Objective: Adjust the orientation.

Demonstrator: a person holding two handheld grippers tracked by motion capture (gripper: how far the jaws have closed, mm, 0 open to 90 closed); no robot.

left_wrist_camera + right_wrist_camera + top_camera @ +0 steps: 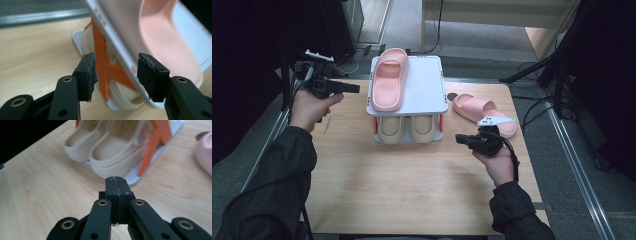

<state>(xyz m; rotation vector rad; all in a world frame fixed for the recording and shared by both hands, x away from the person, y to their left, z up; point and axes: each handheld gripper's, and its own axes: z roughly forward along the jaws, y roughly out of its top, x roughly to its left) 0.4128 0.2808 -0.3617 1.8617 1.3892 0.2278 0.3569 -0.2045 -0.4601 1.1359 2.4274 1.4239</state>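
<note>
On the wooden table (412, 185) a white two-tier shoe rack (432, 90) carries one pink slipper (388, 80) on top and a beige pair (404, 129) beneath, whose orange side brace (103, 67) shows between the left gripper (116, 75)'s parted, empty jaws, while the right gripper (117, 185) is pressed together, empty, near a second pink slipper (482, 111) lying on the table.

Colours noted at the shoe rack.
Pink slipper (388, 80) on white top shelf (424, 85); beige slipper pair (407, 129) beneath; orange struts (102, 62); pale woodgrain table (412, 190).
</note>
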